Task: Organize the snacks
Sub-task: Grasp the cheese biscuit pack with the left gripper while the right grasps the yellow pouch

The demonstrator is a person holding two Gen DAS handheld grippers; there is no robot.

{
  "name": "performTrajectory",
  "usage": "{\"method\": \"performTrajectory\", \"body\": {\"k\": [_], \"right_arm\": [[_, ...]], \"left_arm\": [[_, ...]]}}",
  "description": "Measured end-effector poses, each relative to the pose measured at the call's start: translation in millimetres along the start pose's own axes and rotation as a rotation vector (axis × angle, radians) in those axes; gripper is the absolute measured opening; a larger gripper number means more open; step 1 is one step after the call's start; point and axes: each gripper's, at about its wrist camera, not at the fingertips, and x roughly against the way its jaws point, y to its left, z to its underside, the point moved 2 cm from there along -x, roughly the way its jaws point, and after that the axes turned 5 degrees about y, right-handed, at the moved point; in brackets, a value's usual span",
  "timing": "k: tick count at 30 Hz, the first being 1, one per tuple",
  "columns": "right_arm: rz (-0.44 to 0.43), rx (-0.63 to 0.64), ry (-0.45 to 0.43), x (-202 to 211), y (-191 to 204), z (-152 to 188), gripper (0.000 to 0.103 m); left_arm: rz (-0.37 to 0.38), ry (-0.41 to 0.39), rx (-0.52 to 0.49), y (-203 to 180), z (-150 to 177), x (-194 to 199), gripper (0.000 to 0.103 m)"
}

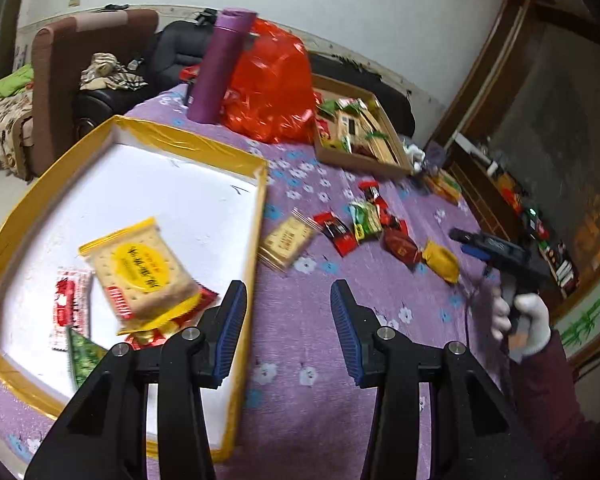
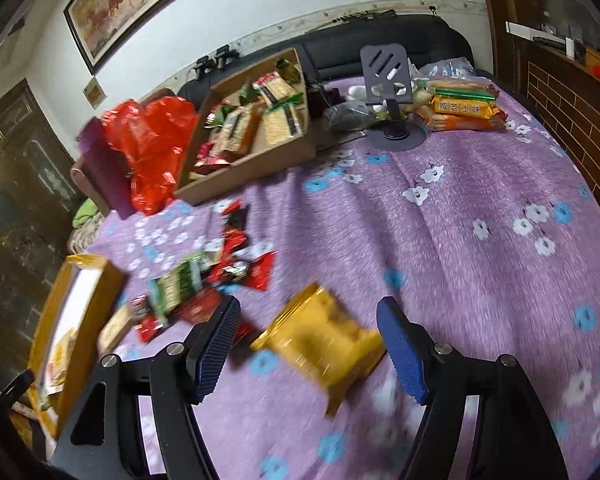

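My left gripper [image 1: 288, 296] is open and empty, over the right rim of a yellow-edged white box [image 1: 256, 216]. In the box lie a yellow cracker packet [image 1: 140, 272], a red-and-white packet [image 1: 70, 308] and a green one [image 1: 82, 360]. Loose snacks lie on the purple cloth: a cracker packet [image 1: 288, 240], red packets [image 1: 336, 232], a green packet [image 1: 366, 218], a dark red candy [image 1: 400, 246] and a yellow packet [image 1: 442, 260]. My right gripper [image 2: 308, 312] is open wide, with the blurred yellow packet [image 2: 324, 344] lying between its fingers. The pads do not press on it.
A cardboard box [image 1: 364, 164] full of snacks stands at the back, beside a red plastic bag [image 1: 268, 88] and a purple bottle [image 1: 216, 68]. A phone stand [image 2: 388, 80] and biscuit packs [image 2: 464, 108] sit at the far right. A white-gloved hand [image 1: 528, 320] holds the right gripper.
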Motion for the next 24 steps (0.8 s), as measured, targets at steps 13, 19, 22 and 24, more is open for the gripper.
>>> {"method": "performTrajectory", "body": {"k": [13,19,22,24], "right_arm": [[0.077,0.19,0.054,-28,20,22,0.078],[0.045,0.193,0.091,-32,14,25,0.079],[0.036,0.202,0.102,-32,17,26,0.079],[0.032,0.21,0.107,-33,18,27,0.079]], "left_arm": [[-0.056,0.142,-0.251,-50,-39,-78,0.042],[-0.135,0.281,-0.371,-59,-47,-139,0.042],[-0.176,0.306,-0.346,-47,-52,-158,0.041],[-0.175,0.291,-0.317,-42,-58,-160,0.041]]}}
